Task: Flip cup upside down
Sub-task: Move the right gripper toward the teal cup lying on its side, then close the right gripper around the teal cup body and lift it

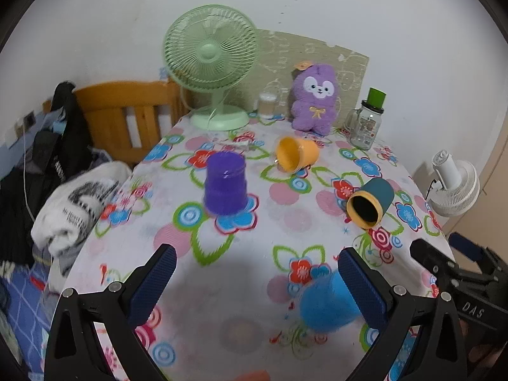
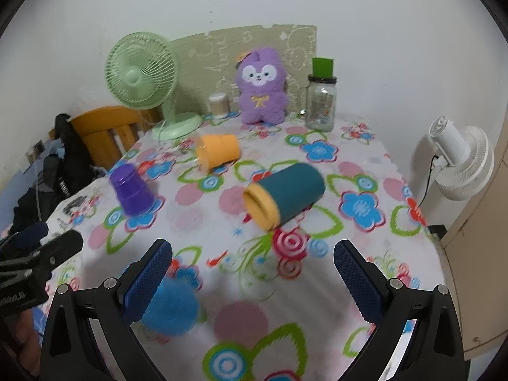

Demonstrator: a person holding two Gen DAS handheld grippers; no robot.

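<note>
A purple cup [image 1: 225,185] [image 2: 133,190] stands upside down on the flowered tablecloth [image 1: 222,285] [image 2: 254,273]. An orange cup [image 1: 295,155] [image 2: 217,152] lies on its side further back. A teal cup with a yellow rim [image 1: 371,203] [image 2: 282,198] lies on its side, mouth toward me. A blue cup [image 1: 327,304] [image 2: 173,308] stands upside down near the front, blurred. My left gripper [image 1: 257,273] is open and empty, its right finger beside the blue cup. My right gripper [image 2: 254,270] is open and empty in front of the teal cup.
A green fan [image 1: 211,63] [image 2: 143,76], a purple plush toy [image 1: 314,98] [image 2: 262,87], a glass jar with a green lid [image 1: 366,123] [image 2: 320,98] and a small jar [image 1: 266,104] stand at the table's back. A wooden chair [image 1: 127,117] and clothes are left; a white fan [image 2: 460,162] is right.
</note>
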